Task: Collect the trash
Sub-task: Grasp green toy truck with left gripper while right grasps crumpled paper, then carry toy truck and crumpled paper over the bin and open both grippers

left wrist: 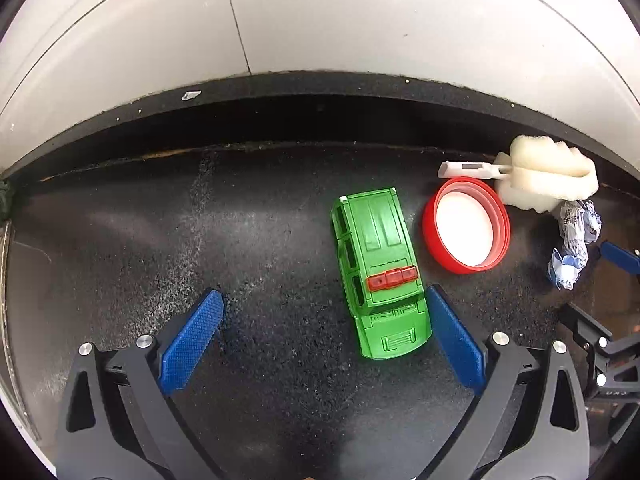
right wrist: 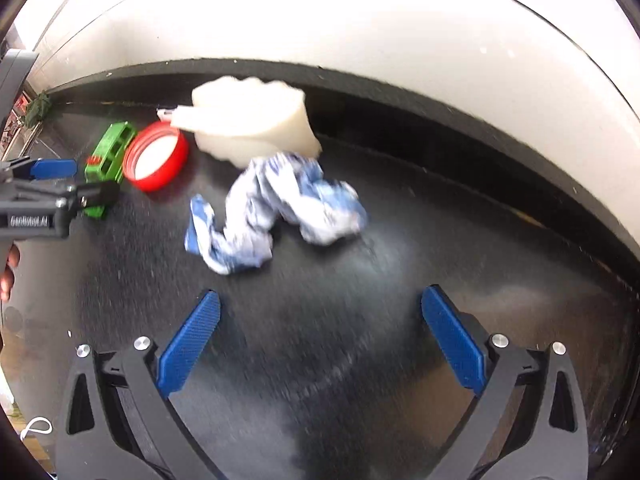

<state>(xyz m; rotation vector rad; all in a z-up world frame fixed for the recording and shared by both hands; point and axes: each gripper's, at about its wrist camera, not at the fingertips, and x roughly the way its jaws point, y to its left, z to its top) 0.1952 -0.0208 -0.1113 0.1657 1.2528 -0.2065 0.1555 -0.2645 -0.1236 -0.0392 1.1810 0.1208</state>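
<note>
A crumpled blue-and-white wrapper [right wrist: 276,208] lies on the black mat, ahead of my open right gripper [right wrist: 320,300] and apart from it; it also shows in the left wrist view [left wrist: 574,246]. A green toy car [left wrist: 378,268] lies between the fingers of my open left gripper [left wrist: 324,300], close to the right finger [left wrist: 452,336]. A red lid [left wrist: 466,226] lies right of the car, and a white sponge brush [left wrist: 548,178] lies beyond it. In the right wrist view the car [right wrist: 108,160], lid [right wrist: 156,156] and sponge brush [right wrist: 252,124] sit at the far left.
The black mat [left wrist: 260,240] ends at a raised dark edge against a white tiled wall [left wrist: 320,20]. The left gripper's body [right wrist: 36,196] shows at the left edge of the right wrist view. The right gripper's fingertip [left wrist: 618,256] shows at the right edge of the left wrist view.
</note>
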